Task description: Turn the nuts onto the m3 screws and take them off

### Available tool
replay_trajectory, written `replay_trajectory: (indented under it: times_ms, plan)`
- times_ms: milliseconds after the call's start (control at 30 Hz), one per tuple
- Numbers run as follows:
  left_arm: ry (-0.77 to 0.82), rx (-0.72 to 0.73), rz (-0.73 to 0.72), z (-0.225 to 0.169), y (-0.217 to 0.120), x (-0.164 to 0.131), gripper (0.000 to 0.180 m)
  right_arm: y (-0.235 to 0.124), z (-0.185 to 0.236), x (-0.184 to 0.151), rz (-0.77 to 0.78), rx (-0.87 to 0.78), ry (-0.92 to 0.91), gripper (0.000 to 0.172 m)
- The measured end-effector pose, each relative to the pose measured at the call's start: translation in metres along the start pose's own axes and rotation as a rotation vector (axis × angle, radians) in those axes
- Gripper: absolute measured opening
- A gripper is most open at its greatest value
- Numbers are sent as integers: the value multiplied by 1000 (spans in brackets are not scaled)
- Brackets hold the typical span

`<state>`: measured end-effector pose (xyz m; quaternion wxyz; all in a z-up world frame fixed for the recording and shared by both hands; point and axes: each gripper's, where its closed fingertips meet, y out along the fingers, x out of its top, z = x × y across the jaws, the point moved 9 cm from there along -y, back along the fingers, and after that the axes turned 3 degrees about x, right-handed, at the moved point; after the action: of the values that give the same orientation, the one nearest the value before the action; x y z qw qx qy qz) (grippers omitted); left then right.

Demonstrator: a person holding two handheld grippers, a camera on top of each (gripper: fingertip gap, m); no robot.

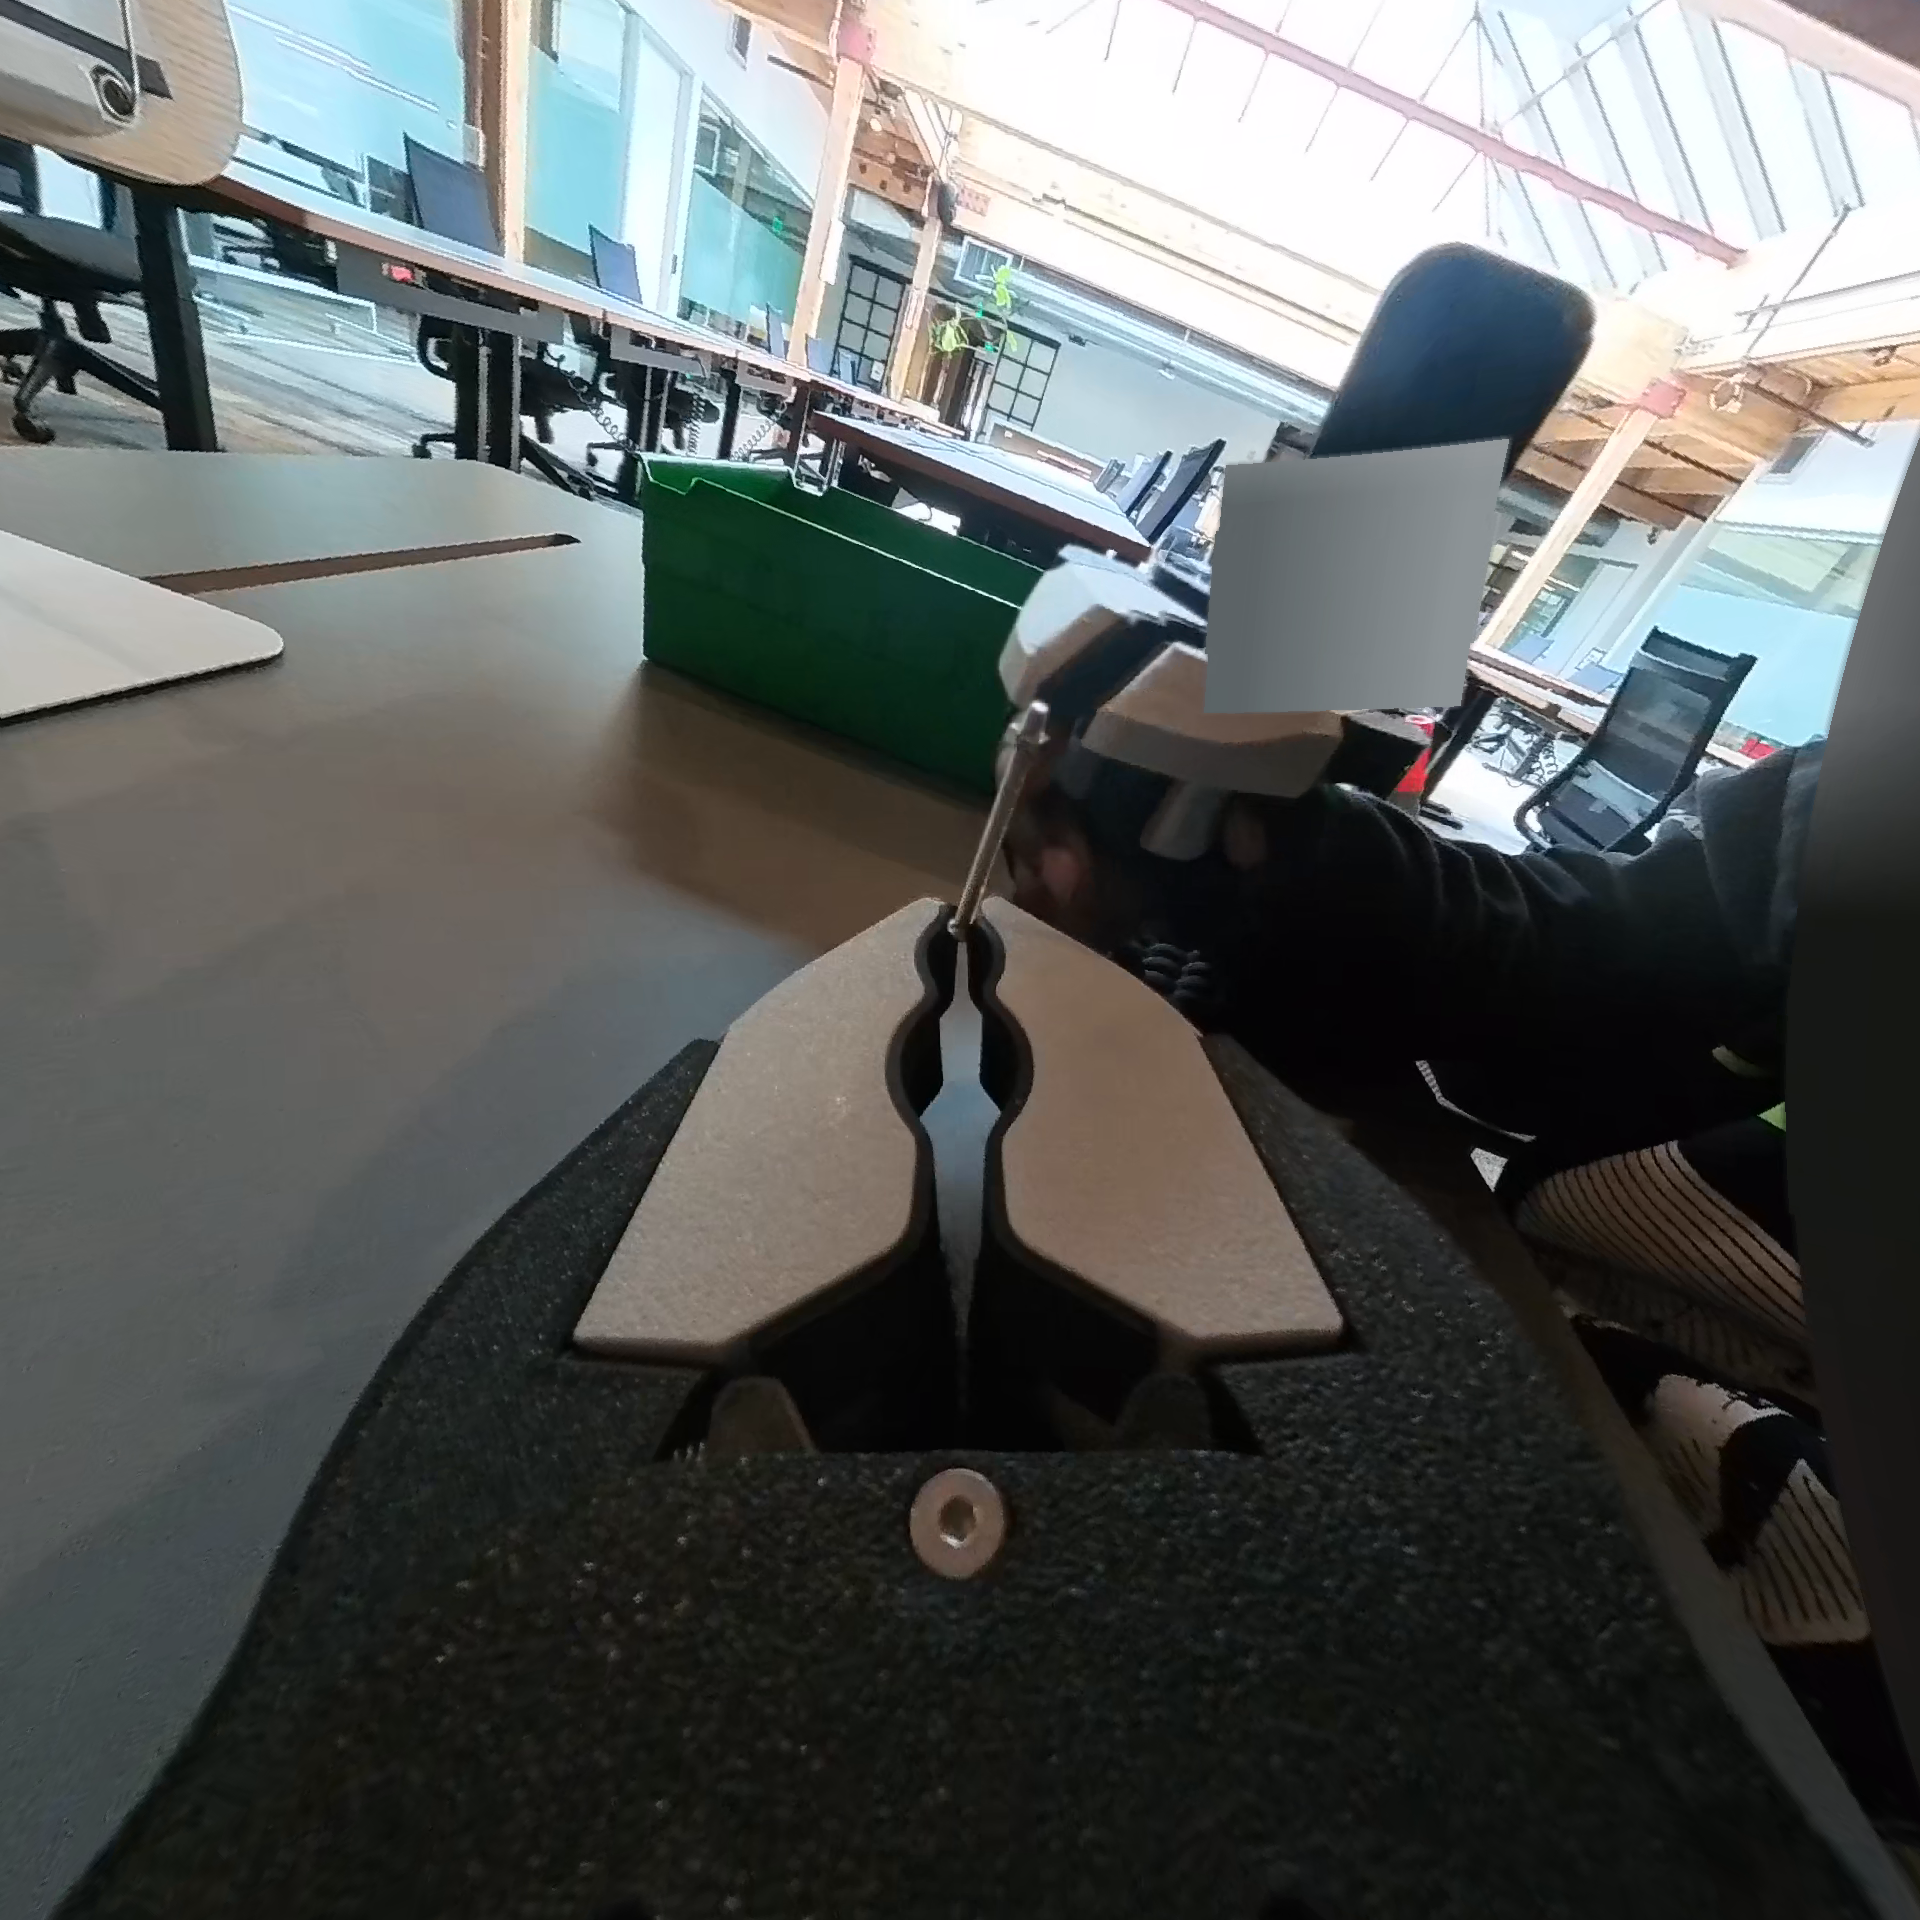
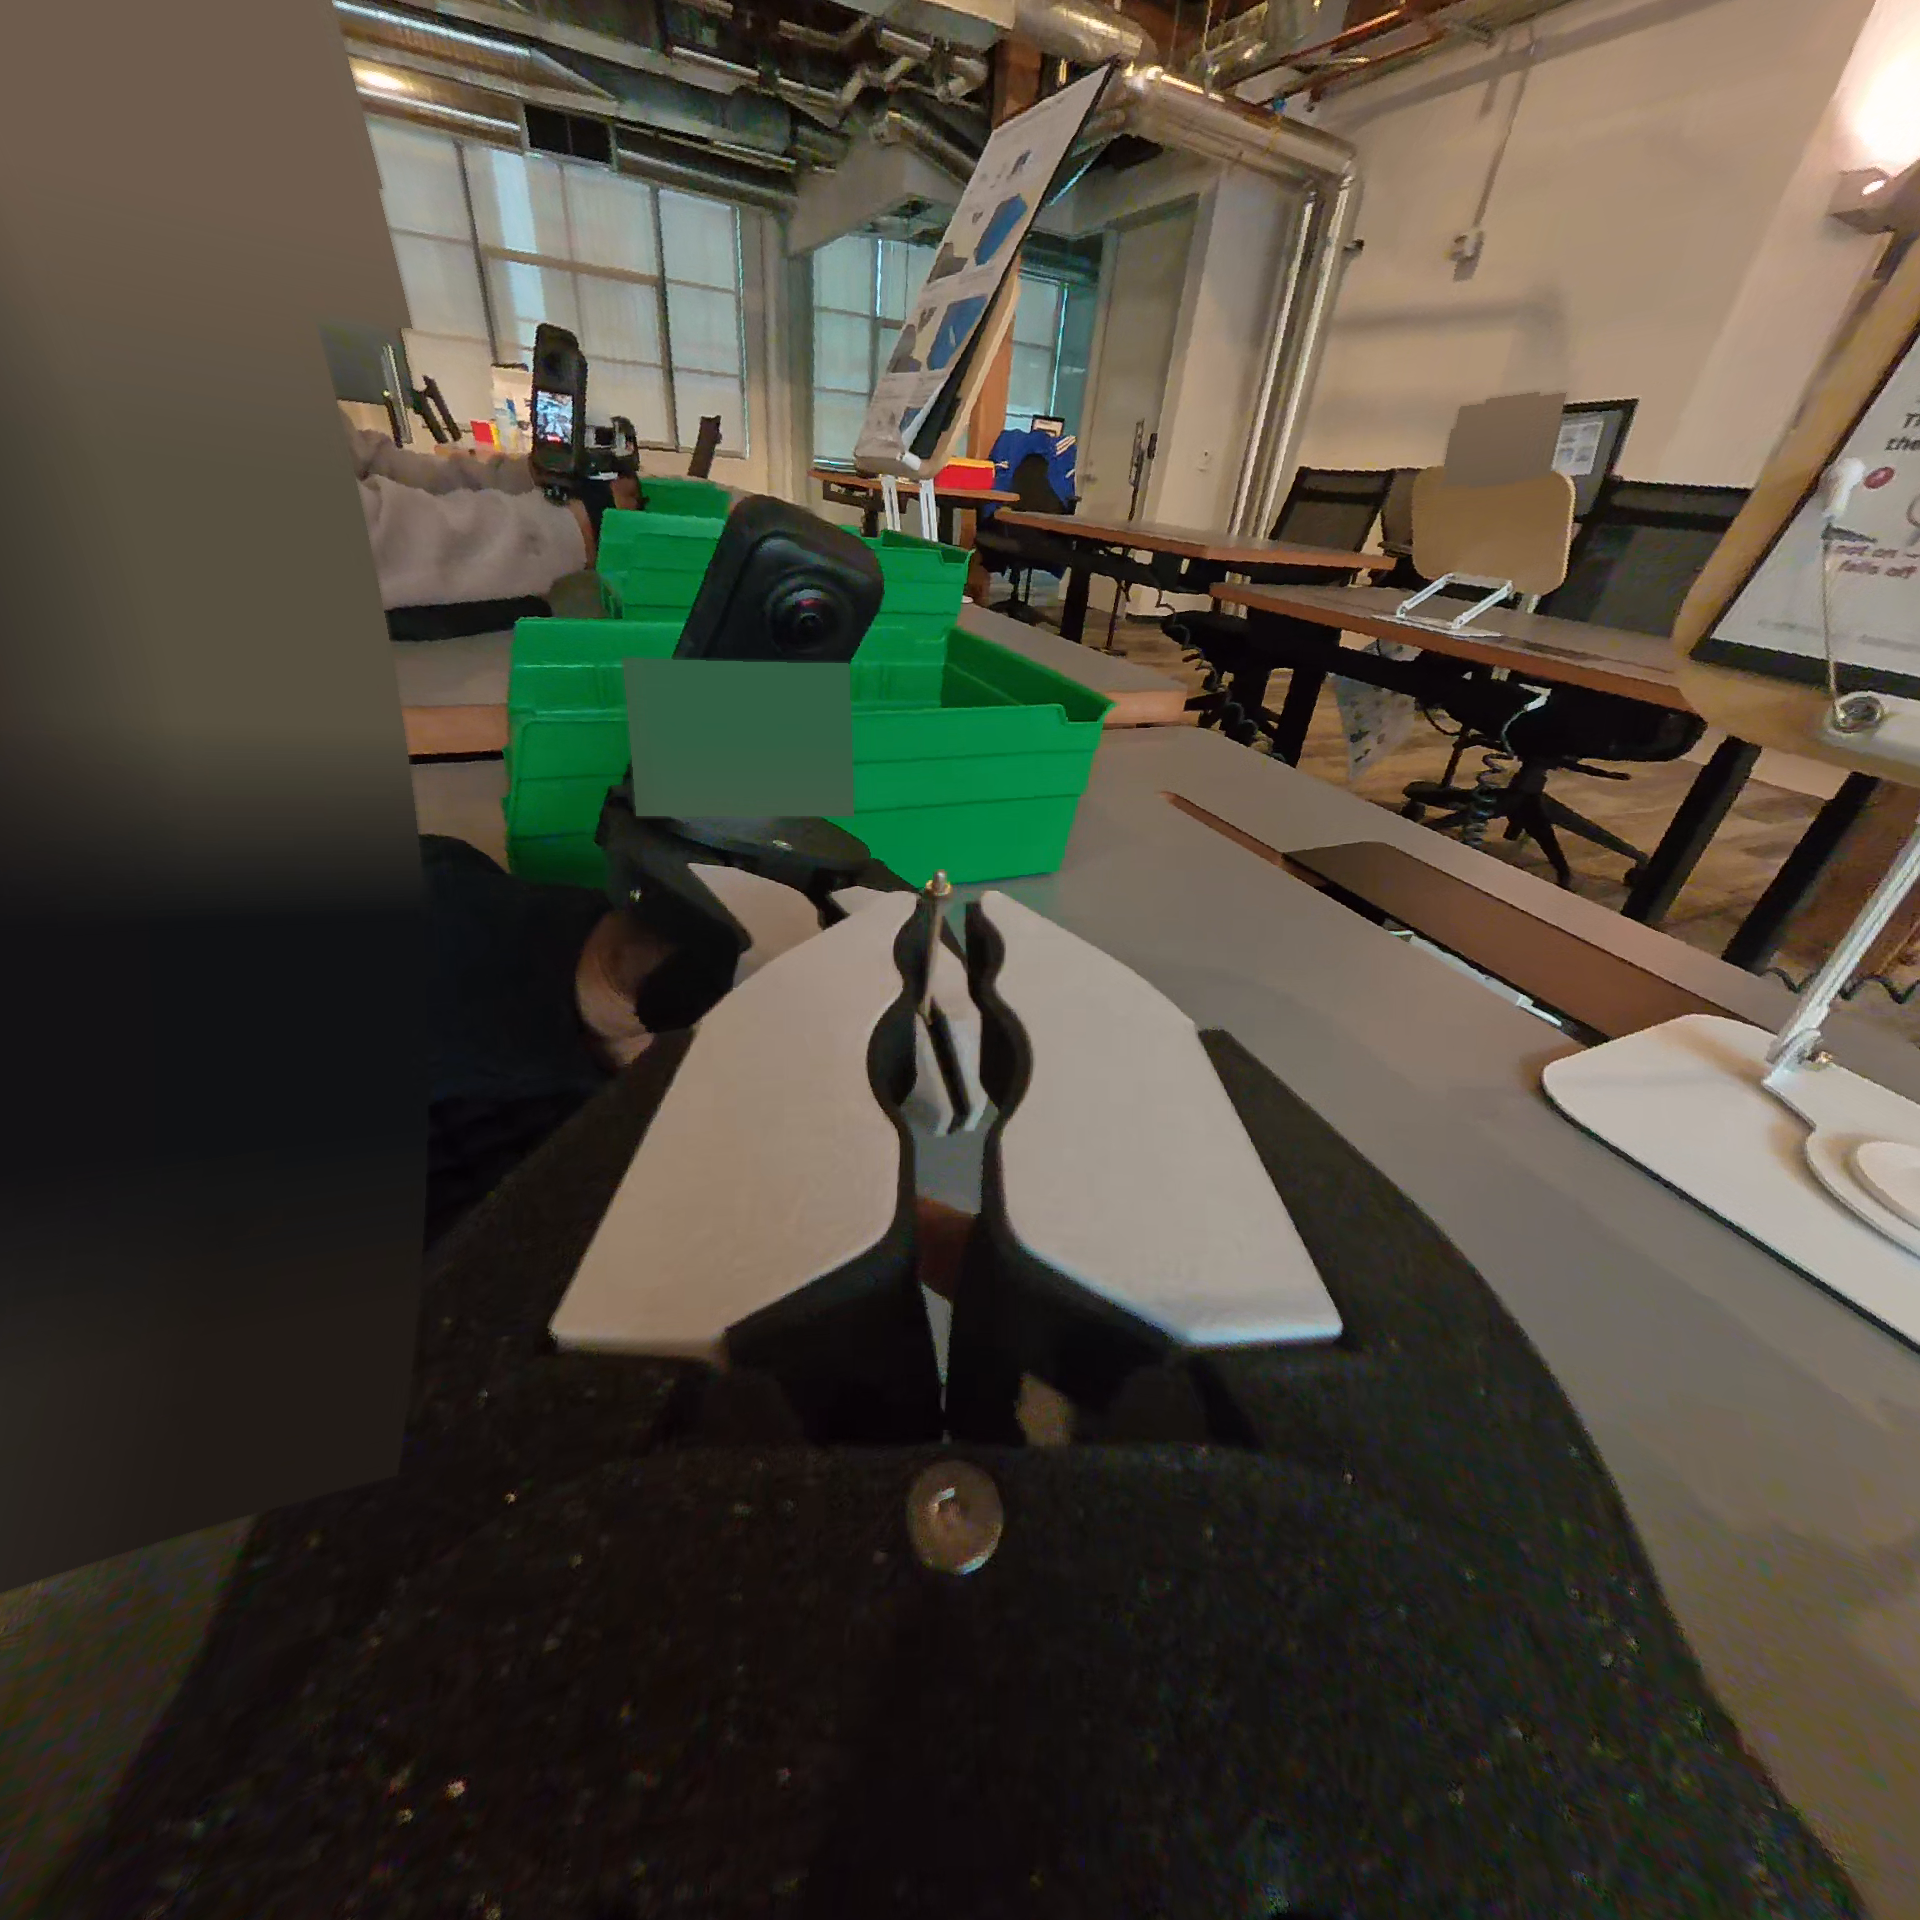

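Now our left gripper [image 1: 964, 925] clamps the screw [image 1: 995, 831]; our right gripper's [image 2: 948, 914] jaws look nearly together around its head end. At eleven o'clock sits a green bin [image 2: 977, 769], contents hidden.

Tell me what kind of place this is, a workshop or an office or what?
Most likely an open-plan office or lab in a converted industrial building. Long desks with black office chairs stand in rows, exposed ducts and timber beams run overhead, and green parts bins sit on the worktable.
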<state>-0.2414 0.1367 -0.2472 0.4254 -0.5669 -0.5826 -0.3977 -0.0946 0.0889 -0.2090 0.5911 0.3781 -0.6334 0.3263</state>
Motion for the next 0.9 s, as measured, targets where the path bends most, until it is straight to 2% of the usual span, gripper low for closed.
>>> replay_trajectory:
  times_ms: [200, 300, 500, 700, 900]
  plan:
    - [8, -17, 13, -2, 2, -1, 1, 10, 4, -4, 30, 36, -20, 22]
    - [9, -20, 17, -2, 2, -1, 1, 12, 5, -4, 27, 46, -18, 24]
    - [11, -26, 25, -3, 3, -1, 1, 14, 6, -3, 28, 54, -26, 24]
    - [6, 0, -1, 0, -1, 0, 1, 8, 5, -1, 24, 26, -36, 9]
    - [5, 1, -3, 0, -1, 0, 1, 2, 4, 0, 4, 15, -18, 8]
